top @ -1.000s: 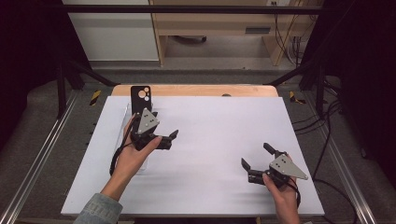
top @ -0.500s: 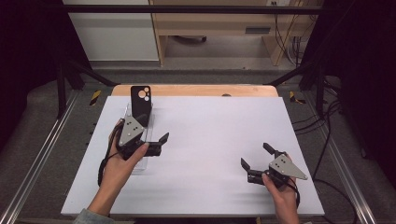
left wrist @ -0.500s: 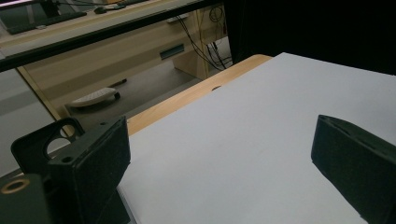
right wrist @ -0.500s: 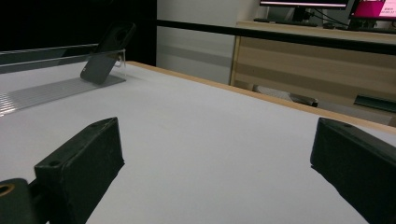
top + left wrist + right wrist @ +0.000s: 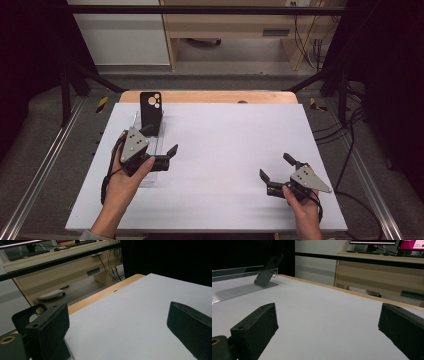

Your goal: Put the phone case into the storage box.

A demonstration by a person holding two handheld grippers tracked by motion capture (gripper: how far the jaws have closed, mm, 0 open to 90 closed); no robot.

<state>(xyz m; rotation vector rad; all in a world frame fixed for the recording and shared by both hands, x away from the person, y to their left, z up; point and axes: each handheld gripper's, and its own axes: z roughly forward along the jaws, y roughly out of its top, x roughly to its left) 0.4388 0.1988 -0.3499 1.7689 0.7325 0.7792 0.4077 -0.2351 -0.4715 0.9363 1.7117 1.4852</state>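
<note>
Hovering wide open and empty just short of the black phone case (image 5: 151, 112) on its clear stand (image 5: 150, 150), the left claw (image 5: 161, 145) is lining up; next, closing in squarely. The right claw (image 5: 278, 169) is resting open, empty.

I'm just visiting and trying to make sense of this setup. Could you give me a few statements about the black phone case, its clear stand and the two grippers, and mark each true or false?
1. The black phone case leans upright on the clear stand. True.
2. The left gripper is shut on the phone case. False: its jaws are open and hold nothing.
3. The right gripper is open over the bare white table. True.
4. The phone case stands at the table's near right corner. False: it is at the far left, near the wooden edge.
5. Both grippers are held by hands. True.
</note>
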